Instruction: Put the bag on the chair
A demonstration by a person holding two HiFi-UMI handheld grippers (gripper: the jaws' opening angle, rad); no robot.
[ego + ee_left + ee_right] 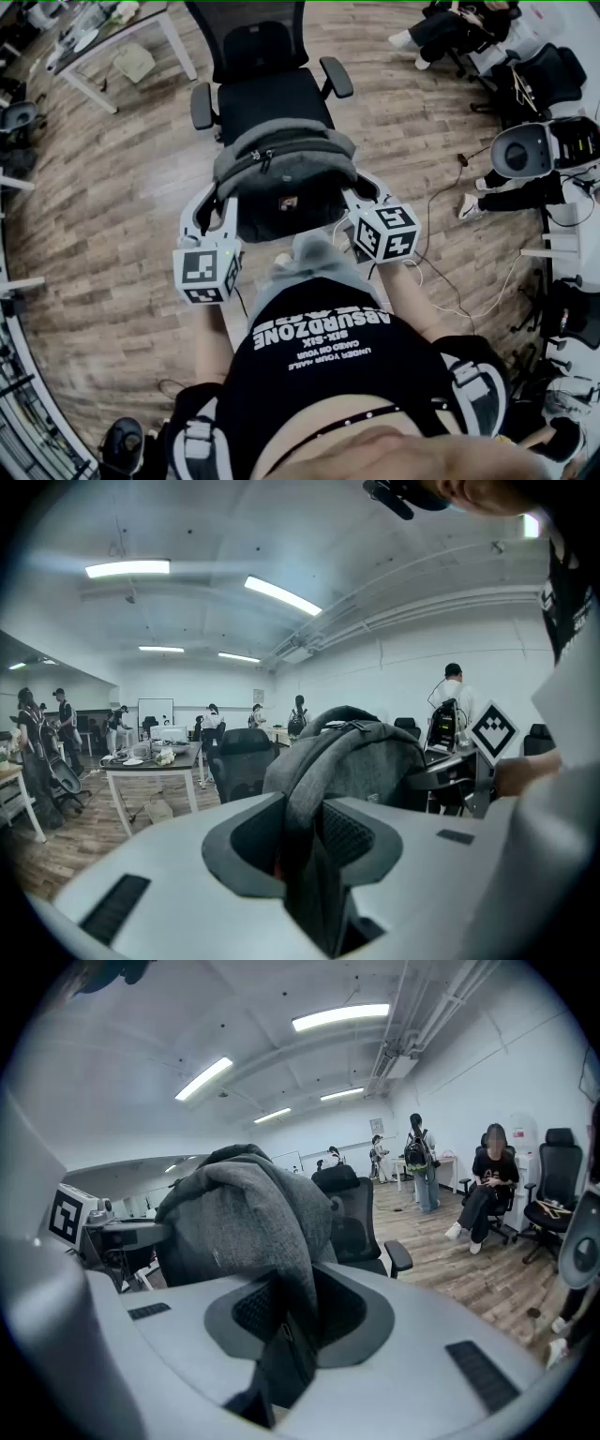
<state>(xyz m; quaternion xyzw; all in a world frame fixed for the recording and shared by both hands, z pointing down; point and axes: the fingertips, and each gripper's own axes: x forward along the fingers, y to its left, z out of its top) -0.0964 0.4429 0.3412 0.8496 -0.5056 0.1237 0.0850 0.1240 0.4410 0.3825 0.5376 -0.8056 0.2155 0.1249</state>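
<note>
A grey backpack [281, 169] hangs in the air between my two grippers, just in front of the black office chair [272, 98]; its far edge overlaps the front of the seat. My left gripper [217, 214] is shut on the bag's left side, and in the left gripper view the grey fabric [361, 761] is pinched in the left gripper [302, 850]. On the bag's right side my right gripper [361, 194] is shut too. The right gripper view shows a fold of the bag [239, 1213] running into the right gripper [291, 1321], with the chair [356, 1222] behind it.
A white table [112, 42] stands at the far left. A seated person [450, 28] and more black chairs [548, 70] are at the far right. A white device [525, 150] and cables [450, 281] lie on the wooden floor to the right.
</note>
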